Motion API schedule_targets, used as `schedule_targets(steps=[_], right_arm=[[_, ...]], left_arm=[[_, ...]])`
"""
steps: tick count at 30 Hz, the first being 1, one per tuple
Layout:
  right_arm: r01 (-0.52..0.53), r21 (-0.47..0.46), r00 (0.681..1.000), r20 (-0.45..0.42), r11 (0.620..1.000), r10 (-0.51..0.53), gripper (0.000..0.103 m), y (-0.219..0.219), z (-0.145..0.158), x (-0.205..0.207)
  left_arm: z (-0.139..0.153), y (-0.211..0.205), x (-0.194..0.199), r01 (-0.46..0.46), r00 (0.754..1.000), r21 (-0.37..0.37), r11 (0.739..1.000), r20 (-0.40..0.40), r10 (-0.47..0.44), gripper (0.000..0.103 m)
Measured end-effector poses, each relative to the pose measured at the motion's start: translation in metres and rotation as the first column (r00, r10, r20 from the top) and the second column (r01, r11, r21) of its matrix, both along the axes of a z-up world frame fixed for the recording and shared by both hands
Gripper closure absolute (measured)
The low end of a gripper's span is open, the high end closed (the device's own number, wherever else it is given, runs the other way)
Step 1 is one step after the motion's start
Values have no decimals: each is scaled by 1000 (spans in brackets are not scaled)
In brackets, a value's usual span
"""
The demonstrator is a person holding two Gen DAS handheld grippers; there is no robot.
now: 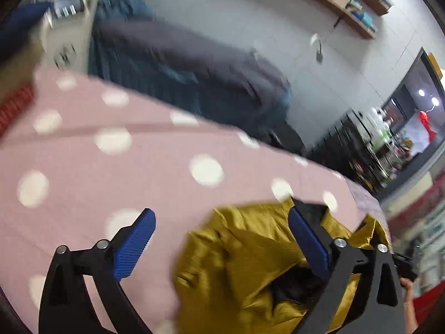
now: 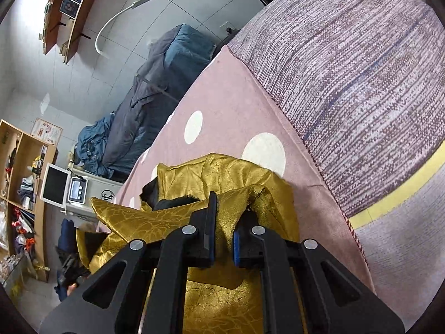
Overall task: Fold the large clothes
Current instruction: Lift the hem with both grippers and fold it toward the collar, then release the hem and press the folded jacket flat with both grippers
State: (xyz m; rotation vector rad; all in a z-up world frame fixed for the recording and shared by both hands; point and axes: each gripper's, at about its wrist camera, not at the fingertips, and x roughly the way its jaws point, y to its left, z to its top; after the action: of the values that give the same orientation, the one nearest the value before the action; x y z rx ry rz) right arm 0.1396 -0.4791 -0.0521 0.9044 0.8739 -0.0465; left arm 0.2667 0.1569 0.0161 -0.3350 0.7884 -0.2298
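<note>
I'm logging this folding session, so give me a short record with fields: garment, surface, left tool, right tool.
garment: gold satin garment with black lining, crumpled
surface: pink polka-dot blanket beside a mauve woven cover
left tool: open, fingers wide apart over the garment's edge, nothing between them
right tool: shut on a fold of the garment
background: dark blue bedding along the wall
</note>
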Motion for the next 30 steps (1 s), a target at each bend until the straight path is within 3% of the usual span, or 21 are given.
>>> schedule_targets(steps=[3, 6, 10, 12, 14, 16, 19, 20, 21, 23, 25, 28, 30], right_arm=[[10, -12, 1000, -5, 1000, -10, 93, -1, -1, 11], [36, -9, 999, -12, 999, -36, 94, -2, -4, 23], [83, -58, 996, -24, 995, -85, 94, -5, -3, 47], [105, -78, 993, -40, 991, -109, 94, -6, -5, 57], [127, -65, 988, -79, 990, -132, 94, -8, -11, 65], [157, -20, 982, -108, 987, -158, 93, -8, -18, 66], [168, 53, 982, -95, 984, -162, 68, -6, -18, 58], [159, 62, 984, -86, 985, -154, 52, -4, -15, 53], [154, 61, 986, -69, 986, -149, 44, -2, -10, 48], [142, -5, 989, -27, 990, -142, 35, 3, 10, 31], [126, -148, 992, 1, 981, -127, 31, 14, 31, 16], [67, -361, 998, 25, 930, -62, 27, 45, 52, -8], [16, -428, 1000, 24, 904, -6, 19, 65, 52, -22]], left_arm=[[13, 14, -14, -31, 999, 30, 999, 13, 30, 9], [10, -5, -40, 40, 999, 156, 987, 17, -43, 9], [-14, -66, -96, 166, 977, 381, 910, 59, -203, 9], [-30, -95, -118, 222, 959, 445, 867, 61, -277, 9], [-49, -123, -131, 288, 941, 467, 836, 26, -339, 9], [-63, -139, -128, 304, 942, 439, 846, -4, -336, 9], [-76, -149, -116, 248, 963, 442, 862, -14, -269, 9], [-77, -151, -113, 232, 968, 444, 865, -15, -252, 9], [-79, -153, -109, 227, 970, 440, 869, -24, -241, 9], [-87, -155, -103, 219, 975, 436, 873, -59, -215, 9], [-90, -157, -103, 198, 980, 438, 877, -61, -191, 9], [-89, -162, -106, 173, 984, 478, 861, -47, -171, 8], [-88, -166, -107, 159, 986, 502, 850, -43, -159, 8]])
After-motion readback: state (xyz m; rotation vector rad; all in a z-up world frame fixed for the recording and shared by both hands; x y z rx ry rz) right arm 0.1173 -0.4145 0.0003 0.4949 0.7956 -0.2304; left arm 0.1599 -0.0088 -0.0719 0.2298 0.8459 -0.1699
